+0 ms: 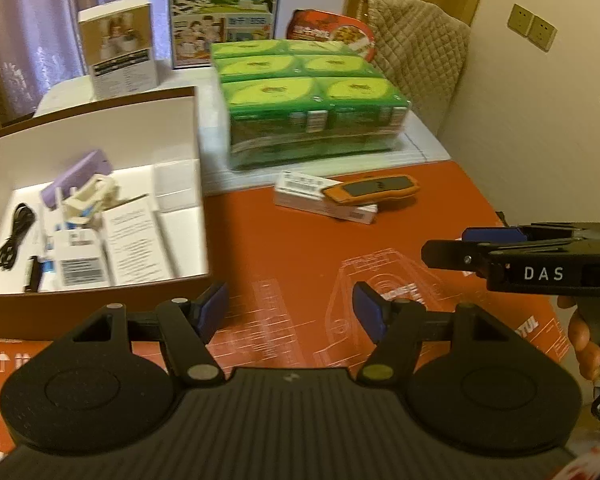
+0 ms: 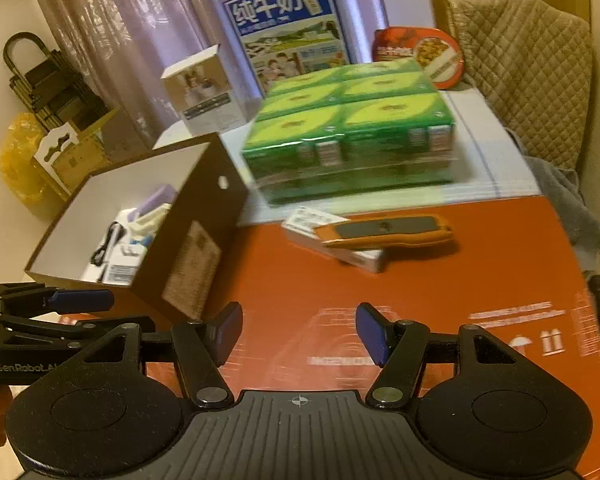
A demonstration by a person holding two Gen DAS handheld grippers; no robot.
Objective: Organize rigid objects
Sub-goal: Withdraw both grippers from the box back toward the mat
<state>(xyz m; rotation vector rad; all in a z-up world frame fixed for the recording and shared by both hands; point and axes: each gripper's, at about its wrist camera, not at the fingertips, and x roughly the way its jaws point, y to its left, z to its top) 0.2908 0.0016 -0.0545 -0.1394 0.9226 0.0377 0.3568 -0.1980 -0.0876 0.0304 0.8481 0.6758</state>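
Matt orange printed sheet [image 1: 292,248] covering the table. Open box [image 1: 100,128] of brown cardboard, its inside smooth white. Green carton pack [image 1: 312,112] under glossy clear film. Utility knife [image 1: 372,192] with orange plastic body and dull black inlay, on a paper-board carton [image 1: 300,196]. Quilted beige cloth [image 1: 424,48] over the chair. Left gripper [image 1: 290,312] in matt black ribbed plastic, blue pads [image 1: 214,308], metal pivot pins.

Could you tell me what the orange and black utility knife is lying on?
The orange and black utility knife rests across a small white printed carton on the orange mat; the carton's covered part stays hidden.

"DAS" on right gripper [image 1: 476,248]; "GenRobot.AI" on left gripper [image 2: 80,300]; "纯牛奶" on milk carton [image 2: 288,32].
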